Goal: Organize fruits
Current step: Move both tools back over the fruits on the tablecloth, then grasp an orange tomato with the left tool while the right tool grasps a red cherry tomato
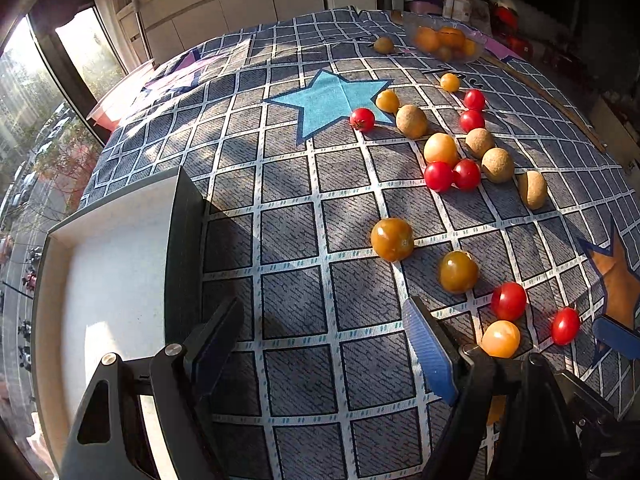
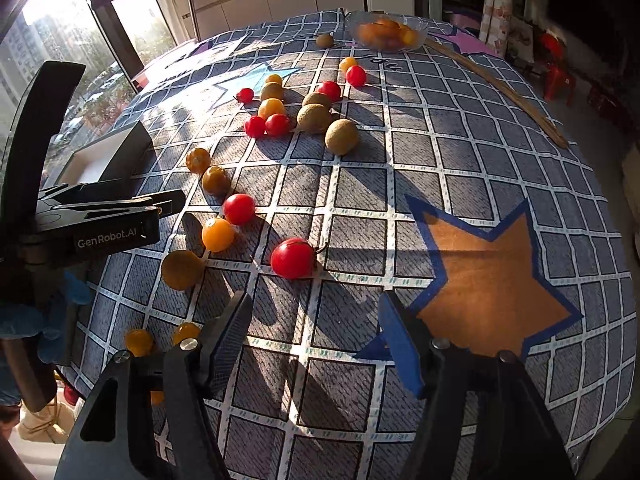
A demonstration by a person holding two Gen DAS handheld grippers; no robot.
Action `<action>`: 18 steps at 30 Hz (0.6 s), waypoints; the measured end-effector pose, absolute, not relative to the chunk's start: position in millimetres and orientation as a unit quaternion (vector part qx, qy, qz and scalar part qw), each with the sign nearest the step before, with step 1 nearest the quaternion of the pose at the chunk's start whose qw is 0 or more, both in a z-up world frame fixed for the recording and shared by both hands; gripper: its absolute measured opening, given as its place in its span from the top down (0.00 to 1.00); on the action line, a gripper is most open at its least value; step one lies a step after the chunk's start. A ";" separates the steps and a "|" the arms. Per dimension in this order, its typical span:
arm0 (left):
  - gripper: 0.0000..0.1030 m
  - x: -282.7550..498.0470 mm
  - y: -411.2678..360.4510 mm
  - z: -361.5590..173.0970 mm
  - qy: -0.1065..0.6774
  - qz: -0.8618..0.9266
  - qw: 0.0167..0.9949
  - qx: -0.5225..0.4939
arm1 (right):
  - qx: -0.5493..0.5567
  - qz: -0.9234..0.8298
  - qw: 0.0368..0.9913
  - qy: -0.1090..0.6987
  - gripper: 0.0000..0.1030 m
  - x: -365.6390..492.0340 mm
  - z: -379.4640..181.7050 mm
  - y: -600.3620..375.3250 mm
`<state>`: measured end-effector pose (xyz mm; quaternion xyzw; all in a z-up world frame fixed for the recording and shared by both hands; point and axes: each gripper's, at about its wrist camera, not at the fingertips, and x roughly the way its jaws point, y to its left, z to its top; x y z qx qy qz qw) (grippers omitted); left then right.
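Red cherry tomatoes point(image 1: 438, 176), orange ones point(image 1: 392, 239) and brown longans point(image 1: 411, 121) lie scattered on a grid-patterned cloth point(image 1: 296, 240). A white box with dark walls point(image 1: 116, 272) sits at the left. A glass bowl of orange fruit point(image 1: 444, 40) stands at the far edge. My left gripper point(image 1: 324, 340) is open and empty above bare cloth, beside the box. My right gripper point(image 2: 316, 332) is open and empty, just short of a red tomato point(image 2: 293, 258). The left gripper's body point(image 2: 92, 220) shows at the left of the right wrist view.
A wooden stick point(image 2: 500, 92) lies along the cloth's far right. A window point(image 1: 36, 112) runs along the left. Red stools point(image 2: 560, 76) and boxes stand beyond the table at the right. An orange star patch point(image 2: 488, 276) marks the cloth near my right gripper.
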<state>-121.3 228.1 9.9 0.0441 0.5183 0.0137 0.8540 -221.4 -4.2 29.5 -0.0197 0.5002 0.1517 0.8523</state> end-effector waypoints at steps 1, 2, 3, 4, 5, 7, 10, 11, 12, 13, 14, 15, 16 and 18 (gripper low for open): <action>0.20 -118.8 228.0 10.0 0.516 0.011 0.855 0.040 | -0.020 0.152 0.852 0.500 0.34 -221.4 29.5 -4.2; 0.20 -115.5 227.6 9.4 0.519 0.010 0.854 0.038 | -0.026 0.155 0.853 0.498 0.35 -218.2 28.9 0.3; 0.20 -112.7 227.4 9.6 0.518 0.009 0.855 0.035 | -0.027 0.157 0.853 0.498 0.35 -216.6 28.8 2.1; 0.20 -109.5 226.9 9.4 0.518 0.008 0.855 0.032 | -0.029 0.157 0.853 0.496 0.35 -215.4 28.4 3.7; 0.20 -106.4 226.3 8.9 0.518 0.006 0.855 0.028 | -0.031 0.157 0.854 0.496 0.35 -213.7 28.2 5.2; 0.20 -101.4 224.8 8.1 0.517 0.001 0.856 0.021 | -0.034 0.157 0.854 0.495 0.35 -212.6 27.9 6.8; 0.21 -96.7 221.3 7.6 0.513 -0.007 0.858 0.017 | -0.042 0.153 0.856 0.492 0.39 -210.9 27.4 10.8; 0.28 -95.1 221.0 8.1 0.512 -0.011 0.859 0.013 | -0.045 0.152 0.857 0.491 0.41 -210.6 27.3 12.1; 0.31 -94.6 220.5 8.8 0.512 -0.015 0.859 0.009 | -0.049 0.151 0.857 0.490 0.42 -210.6 27.3 13.3; 0.34 -94.0 219.3 9.4 0.511 -0.015 0.859 0.011 | -0.057 0.148 0.858 0.489 0.43 -210.7 27.1 16.0; 0.37 -93.5 218.5 9.7 0.511 -0.019 0.859 0.011 | -0.062 0.146 0.858 0.488 0.44 -210.8 26.9 17.5; 0.39 -93.6 218.1 10.2 0.511 -0.021 0.859 0.011 | -0.067 0.144 0.859 0.488 0.44 -211.1 26.7 18.9; 0.44 -94.0 217.5 10.6 0.510 -0.024 0.860 0.011 | -0.070 0.142 0.859 0.487 0.45 -211.4 26.6 20.0; 0.51 -95.1 216.6 11.5 0.510 -0.028 0.860 0.011 | -0.070 0.143 0.860 0.485 0.48 -211.5 27.2 21.2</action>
